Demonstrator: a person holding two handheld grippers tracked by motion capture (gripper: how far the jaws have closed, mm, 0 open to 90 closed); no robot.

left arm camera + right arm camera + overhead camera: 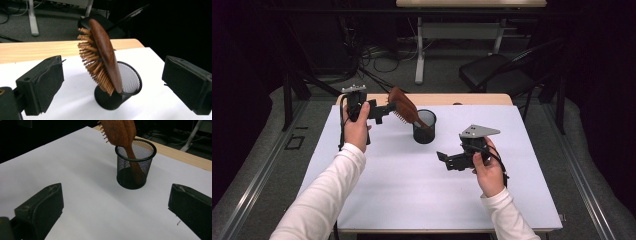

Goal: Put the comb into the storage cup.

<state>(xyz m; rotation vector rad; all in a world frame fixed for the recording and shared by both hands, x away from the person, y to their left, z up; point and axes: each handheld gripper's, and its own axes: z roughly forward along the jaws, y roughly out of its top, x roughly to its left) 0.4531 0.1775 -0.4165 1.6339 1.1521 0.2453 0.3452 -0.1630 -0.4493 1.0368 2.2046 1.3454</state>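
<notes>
Broadly, the white table (412, 200) carries everything, with a strip of bare wood along its far edge. A black mesh cup (424, 127) stands upright on the far middle of the white surface. A wooden hairbrush (404, 107) sits in it handle down: through the mesh in the right gripper view the handle runs to the cup's floor, and the oval head rises well above the rim. Its long axis is tilted, leaning up and toward the person's left, so the head overhangs the rim on that side. The wooden bristles (91, 60) face left and downward, toward the left gripper; the smooth back faces up and right.

The left gripper (384, 111) is held above the far left of the table, its jaws spread wide and holding nothing. Its jaws point at the brush head, which lies between the two jaws in the left gripper view; in the high view the jaw tips are just beside the bristles, and whether they touch I cannot tell.

The right gripper (443, 159) hovers nearer the person, right of centre, jaws also wide apart and empty, aimed at the cup, which stands well apart from it.
</notes>
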